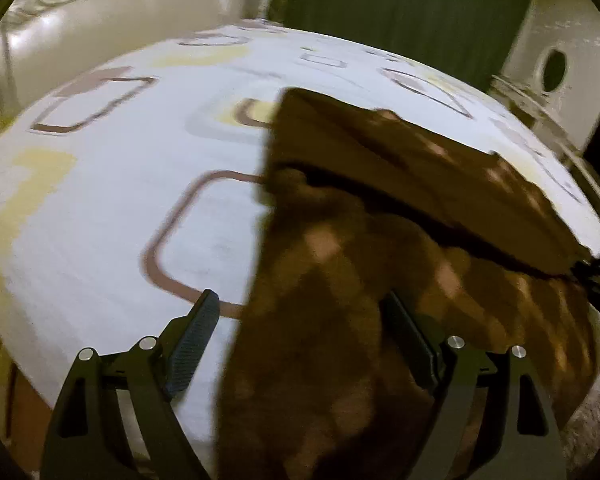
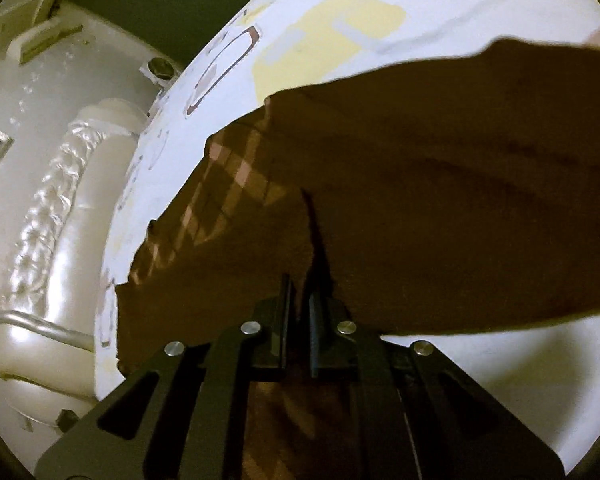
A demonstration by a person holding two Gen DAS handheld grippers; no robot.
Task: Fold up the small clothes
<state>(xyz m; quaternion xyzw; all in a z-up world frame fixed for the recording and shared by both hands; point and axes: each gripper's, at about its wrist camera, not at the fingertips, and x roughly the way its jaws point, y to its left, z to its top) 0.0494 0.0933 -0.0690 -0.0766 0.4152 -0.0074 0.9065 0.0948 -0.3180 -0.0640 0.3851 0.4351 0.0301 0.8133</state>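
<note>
Right tongs (image 2: 300,316) sit closest to the lens, jaws pinched narrow on a fold of the brown checked garment (image 2: 420,200), cloth visibly caught between the two pads. That grip looks like the pick-up point for a fold: an edge or seam is bunched up at the jaws, with a dark crease running away from them. The garment lies on the bed sheet (image 2: 480,12), white with yellow patches and brown rounded-square outlines, so it has a flat soft surface to be spread and folded on. In the right wrist view a plain brown layer covers most of the checked layer, so it looks partly doubled over, judging from that alone. Left tongs (image 1: 296,336) stand wide, one finger over bare sheet (image 1: 100,220), the other over the garment (image 1: 340,280), straddling its long left edge; nothing is pressed between the pads. Likely placed there ready to take that edge so both sides can lift together. A dark band crosses the cloth further up, maybe a waistband or seam, too blurred to tell. Cream padded headboard (image 1: 100,32) and green curtain (image 1: 400,0) lie beyond the bed.
</note>
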